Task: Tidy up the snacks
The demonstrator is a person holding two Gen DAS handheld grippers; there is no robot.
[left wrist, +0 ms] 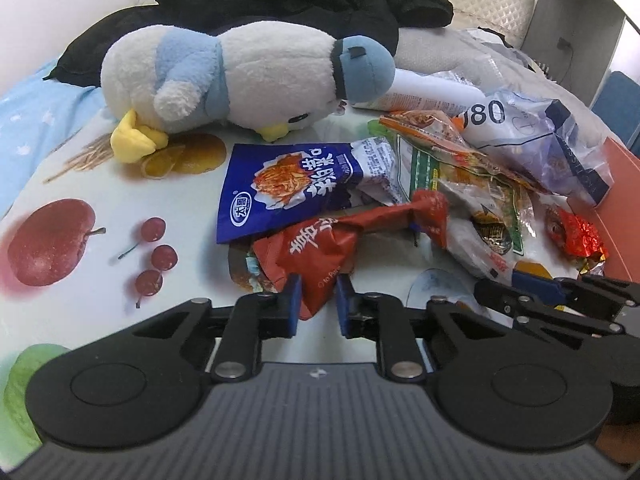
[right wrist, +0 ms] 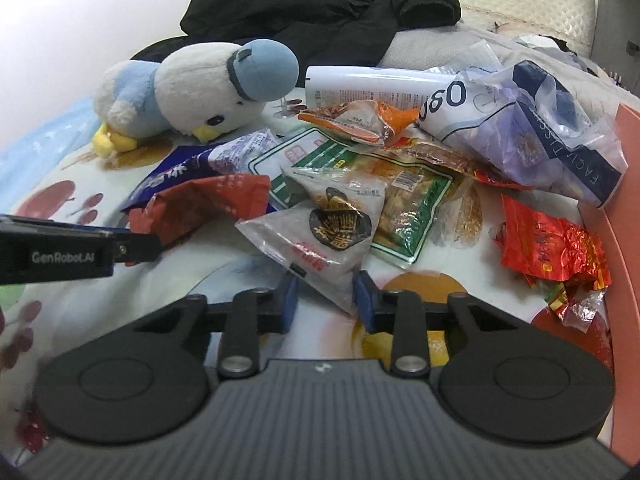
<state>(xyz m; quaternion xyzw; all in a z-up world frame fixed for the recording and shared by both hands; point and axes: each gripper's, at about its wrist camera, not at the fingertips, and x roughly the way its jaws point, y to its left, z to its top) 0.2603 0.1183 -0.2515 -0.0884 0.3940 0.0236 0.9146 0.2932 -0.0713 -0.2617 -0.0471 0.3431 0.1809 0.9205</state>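
A heap of snack packets lies on a fruit-print cloth (left wrist: 100, 184). My left gripper (left wrist: 319, 306) is shut on the near corner of a crumpled red snack bag (left wrist: 320, 248), its blue pads pressing both sides. A dark blue noodle-snack packet (left wrist: 288, 188) lies just behind. My right gripper (right wrist: 326, 300) is shut on the near corner of a clear packet with a black label (right wrist: 320, 232). In the right wrist view the left gripper (right wrist: 132, 246) comes in from the left, holding the red bag (right wrist: 208, 200). A green packet (right wrist: 404, 208), an orange packet (right wrist: 352, 120) and a red foil wrapper (right wrist: 548, 240) lie around.
A white and blue plush bird (left wrist: 240, 76) lies behind the heap, on the left. A white tube (right wrist: 368, 88) and a clear plastic bag with dark print (right wrist: 552, 140) sit at the back right. A black jacket (right wrist: 320, 4) is piled behind. A pink edge (right wrist: 624, 200) borders the right side.
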